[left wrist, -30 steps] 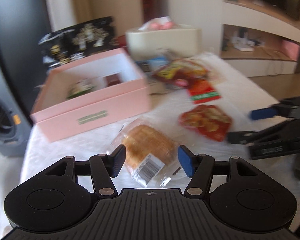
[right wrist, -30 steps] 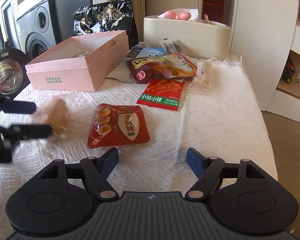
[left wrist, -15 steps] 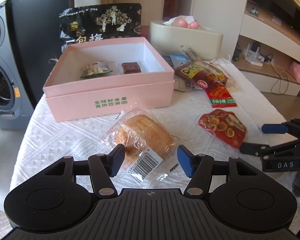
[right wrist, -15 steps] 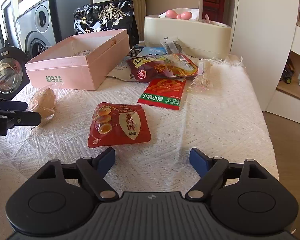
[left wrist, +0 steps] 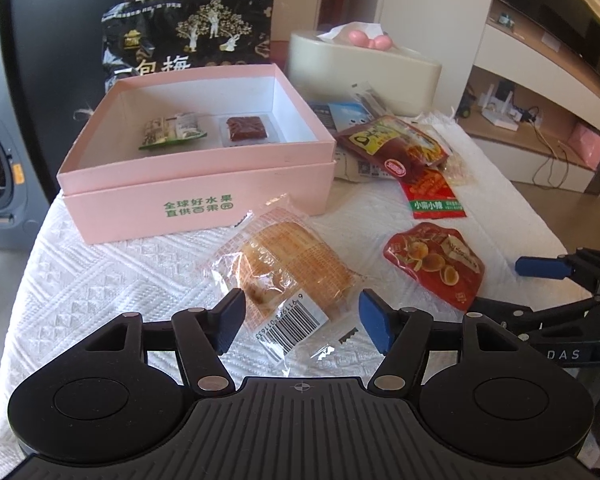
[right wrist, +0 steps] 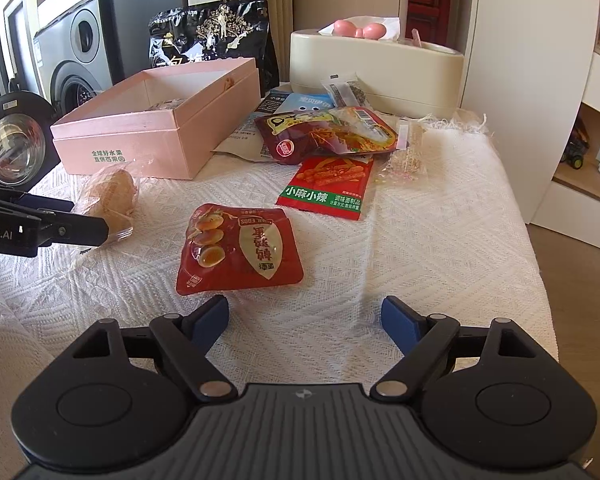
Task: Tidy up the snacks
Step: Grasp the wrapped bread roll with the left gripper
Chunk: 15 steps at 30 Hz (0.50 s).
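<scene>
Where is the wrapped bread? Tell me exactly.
The wrapped bread lies on the tablecloth just before the pink box, left of the red egg pouch, between the open left gripper's fingers.

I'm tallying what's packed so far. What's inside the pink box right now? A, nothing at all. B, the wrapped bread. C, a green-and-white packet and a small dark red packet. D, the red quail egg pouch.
C: the left wrist view shows a green-and-white packet and a small dark red packet lying side by side in the pink box.
</scene>
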### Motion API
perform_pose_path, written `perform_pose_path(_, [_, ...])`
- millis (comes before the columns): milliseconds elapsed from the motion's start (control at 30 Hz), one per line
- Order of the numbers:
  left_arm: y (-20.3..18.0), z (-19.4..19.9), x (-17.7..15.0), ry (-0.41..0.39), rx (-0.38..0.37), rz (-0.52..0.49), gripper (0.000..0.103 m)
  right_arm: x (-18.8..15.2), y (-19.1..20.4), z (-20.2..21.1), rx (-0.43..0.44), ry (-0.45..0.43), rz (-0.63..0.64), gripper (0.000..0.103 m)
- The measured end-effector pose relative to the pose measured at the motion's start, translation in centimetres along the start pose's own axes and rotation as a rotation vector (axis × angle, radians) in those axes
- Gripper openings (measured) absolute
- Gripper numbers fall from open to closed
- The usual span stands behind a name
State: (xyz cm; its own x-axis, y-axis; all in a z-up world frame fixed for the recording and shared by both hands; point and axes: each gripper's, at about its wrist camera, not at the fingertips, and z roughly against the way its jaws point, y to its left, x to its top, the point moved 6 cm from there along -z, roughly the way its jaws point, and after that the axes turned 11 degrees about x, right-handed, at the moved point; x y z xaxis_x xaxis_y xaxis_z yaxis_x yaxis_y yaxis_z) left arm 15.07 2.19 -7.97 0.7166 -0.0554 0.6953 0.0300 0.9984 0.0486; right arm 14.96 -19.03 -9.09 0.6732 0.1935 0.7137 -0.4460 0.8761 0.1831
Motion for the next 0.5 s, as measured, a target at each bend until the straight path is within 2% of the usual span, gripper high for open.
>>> perform_pose_path(100, [0.6, 0.3, -0.3, -0.003, 0.039, -0.038, 0.071, 0.0, 0.0, 0.0, 0.0, 0.0, 0.001, 0.084])
perform_pose_path(233, [2.8, 1.0, -0.7, -0.017, 0.14, -0.067, 0.071, 0.0, 0.0, 0.0, -0.001, 0.0, 0.001, 0.084])
perform_pose_path(367, [4.4, 2.1, -0.6, -0.01, 0.097, -0.013, 0.066, 0.0, 0.0, 0.0, -0.001, 0.0, 0.001, 0.085])
perform_pose_path(500, [3.2, 3.3, 1.0, -0.07, 0.055, -0.024, 0.066, 0.0, 0.0, 0.0, -0.001, 0.0, 0.002, 0.085])
